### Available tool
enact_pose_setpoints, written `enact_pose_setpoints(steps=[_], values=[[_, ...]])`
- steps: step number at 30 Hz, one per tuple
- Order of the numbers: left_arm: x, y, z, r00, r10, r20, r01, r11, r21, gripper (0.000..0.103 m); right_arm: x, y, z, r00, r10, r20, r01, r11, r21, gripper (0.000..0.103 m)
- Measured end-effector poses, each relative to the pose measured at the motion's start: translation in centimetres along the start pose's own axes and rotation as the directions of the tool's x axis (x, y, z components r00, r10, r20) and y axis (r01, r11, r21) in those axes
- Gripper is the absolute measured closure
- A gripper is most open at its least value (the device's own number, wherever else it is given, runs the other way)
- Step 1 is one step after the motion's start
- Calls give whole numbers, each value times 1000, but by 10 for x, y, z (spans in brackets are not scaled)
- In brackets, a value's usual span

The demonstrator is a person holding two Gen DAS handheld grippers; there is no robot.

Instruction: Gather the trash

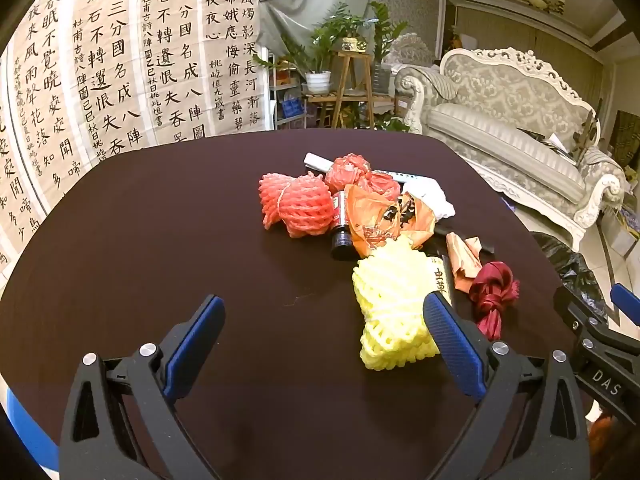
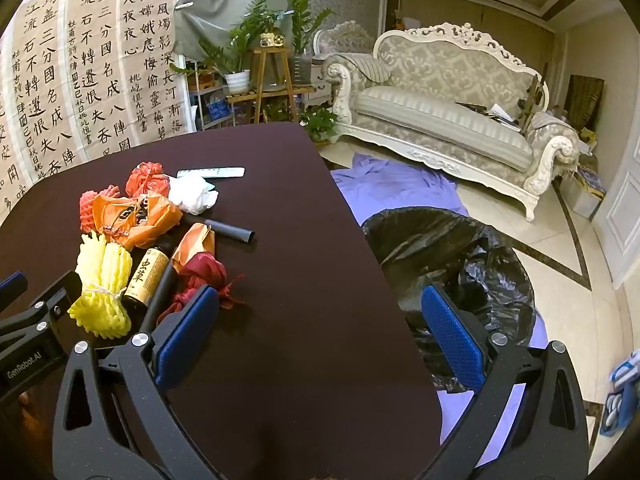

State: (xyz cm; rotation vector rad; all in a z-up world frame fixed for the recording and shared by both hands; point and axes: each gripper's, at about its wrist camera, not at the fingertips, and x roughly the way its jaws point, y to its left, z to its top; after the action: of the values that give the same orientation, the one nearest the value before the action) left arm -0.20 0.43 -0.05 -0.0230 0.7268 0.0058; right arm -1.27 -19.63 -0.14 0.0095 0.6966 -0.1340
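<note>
A pile of trash lies on the dark table (image 1: 160, 240): yellow foam net (image 1: 390, 308) (image 2: 104, 284), red foam net (image 1: 296, 204), orange plastic bag (image 1: 380, 216) (image 2: 136, 216), white crumpled paper (image 1: 432, 198) (image 2: 192, 194), dark red ribbon (image 1: 494, 296) (image 2: 204, 276), a dark bottle (image 2: 146, 276). My left gripper (image 1: 324, 316) is open and empty, its right finger beside the yellow net. My right gripper (image 2: 320, 312) is open and empty over the table's right edge, its left finger near the ribbon. A black trash bag (image 2: 460, 256) stands open on the floor to the right.
A white remote-like strip (image 2: 212, 172) and a black tube (image 2: 232, 230) lie on the table. A purple cloth (image 2: 392, 188) covers the floor under the bag. A sofa (image 2: 440, 120) and plant stand (image 2: 268, 80) are behind. Calligraphy sheets (image 1: 120, 60) hang at left.
</note>
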Motion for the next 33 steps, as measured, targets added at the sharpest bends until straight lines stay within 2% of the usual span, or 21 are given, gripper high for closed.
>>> enact_pose_setpoints(steps=[33], values=[[7,4,-1,1000,1,-11,-1,1000,-6,7,8,1,-3,1000,2,-9,-2,1000,2,4]])
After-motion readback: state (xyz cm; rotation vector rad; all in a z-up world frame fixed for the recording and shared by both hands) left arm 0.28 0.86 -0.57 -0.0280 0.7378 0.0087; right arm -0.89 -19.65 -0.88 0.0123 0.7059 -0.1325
